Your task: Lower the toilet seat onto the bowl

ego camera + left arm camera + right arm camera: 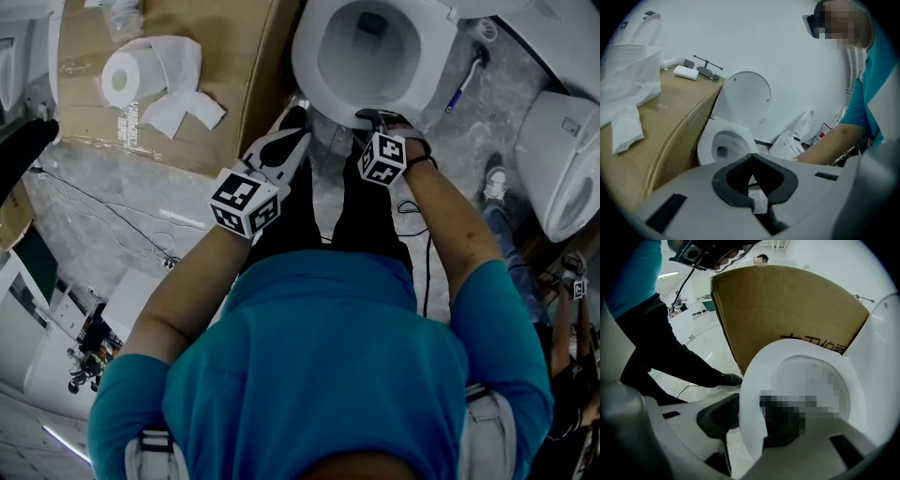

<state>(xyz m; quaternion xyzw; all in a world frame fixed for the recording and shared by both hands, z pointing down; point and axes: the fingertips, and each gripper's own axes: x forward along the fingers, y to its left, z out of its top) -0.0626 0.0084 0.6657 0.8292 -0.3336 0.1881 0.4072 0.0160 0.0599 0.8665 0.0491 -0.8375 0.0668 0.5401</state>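
Note:
The white toilet seat [305, 66] lies low over the bowl at the top of the head view, with the round lid [747, 96] upright behind it. My right gripper [378, 116] is at the seat's front edge. In the right gripper view the seat's rim [752, 394] runs between the two dark pads of the right gripper [752, 423], which is shut on it. I cannot tell whether the seat touches the bowl. My left gripper [292, 120] hangs to the left of the bowl's front, apart from it. The left gripper [751, 159] is shut, with nothing between its pads.
A large cardboard box [187, 112] stands tight against the toilet's left side, with a toilet paper roll [122, 80] and loose paper on top. A second toilet [562, 159] lies at the right. A brush [464, 84] and cables [141, 220] are on the floor.

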